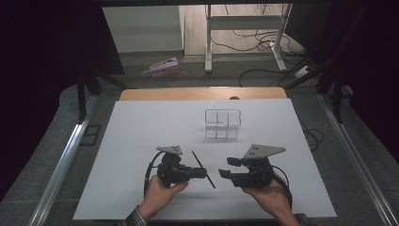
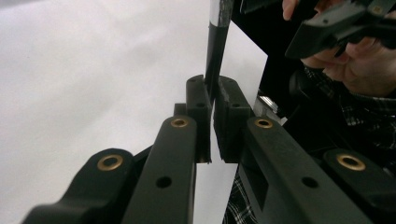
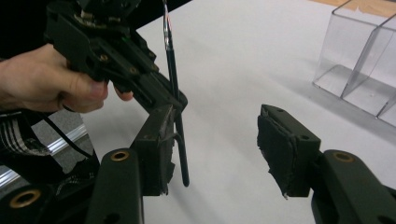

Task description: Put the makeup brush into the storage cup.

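the thin black pen is pinched in the closed left gripper above the white table, the right gripper stands half open beside it, holding nothing; it looks light, stiff and smooth, so better to grasp it mid-shaft.

The pen is a slim black stick with a shiny silver section near one end (seen close in the left gripper view). It is lifted off the white table, pinched partway along its length, and slants across the near middle of the sheet, one end pointing away and the other toward the person. In the right gripper view it stands nearly upright.
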A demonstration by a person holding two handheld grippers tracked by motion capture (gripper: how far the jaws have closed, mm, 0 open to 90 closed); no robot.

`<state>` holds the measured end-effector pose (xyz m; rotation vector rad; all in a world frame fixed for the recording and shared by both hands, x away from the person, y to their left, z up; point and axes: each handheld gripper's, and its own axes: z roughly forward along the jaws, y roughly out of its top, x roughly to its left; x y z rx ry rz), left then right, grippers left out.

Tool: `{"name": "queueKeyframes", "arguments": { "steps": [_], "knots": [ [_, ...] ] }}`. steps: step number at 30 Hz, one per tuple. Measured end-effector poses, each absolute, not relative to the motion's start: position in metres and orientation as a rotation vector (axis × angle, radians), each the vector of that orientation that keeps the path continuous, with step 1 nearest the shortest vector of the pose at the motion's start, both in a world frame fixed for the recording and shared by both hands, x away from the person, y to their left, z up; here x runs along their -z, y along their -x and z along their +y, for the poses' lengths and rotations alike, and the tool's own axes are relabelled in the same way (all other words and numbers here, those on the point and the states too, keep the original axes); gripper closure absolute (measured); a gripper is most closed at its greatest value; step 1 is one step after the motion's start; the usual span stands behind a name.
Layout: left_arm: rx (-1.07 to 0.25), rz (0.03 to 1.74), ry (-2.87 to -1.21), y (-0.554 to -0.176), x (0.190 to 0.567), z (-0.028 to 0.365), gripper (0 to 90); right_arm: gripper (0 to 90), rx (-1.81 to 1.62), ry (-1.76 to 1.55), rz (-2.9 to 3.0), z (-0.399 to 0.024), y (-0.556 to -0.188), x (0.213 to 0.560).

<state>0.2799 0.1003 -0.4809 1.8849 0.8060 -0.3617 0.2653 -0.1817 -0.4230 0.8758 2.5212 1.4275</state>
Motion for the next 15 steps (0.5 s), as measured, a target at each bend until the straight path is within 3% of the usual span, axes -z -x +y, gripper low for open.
{"name": "queueKeyframes", "arguments": {
  "steps": [15],
  "knots": [
    [0.368,0.79,-1.898,-0.279,0.48,0.097,86.1,45.7,-1.415,-0.817,2.548,-0.155,-0.279,0.412]
  ]
}}
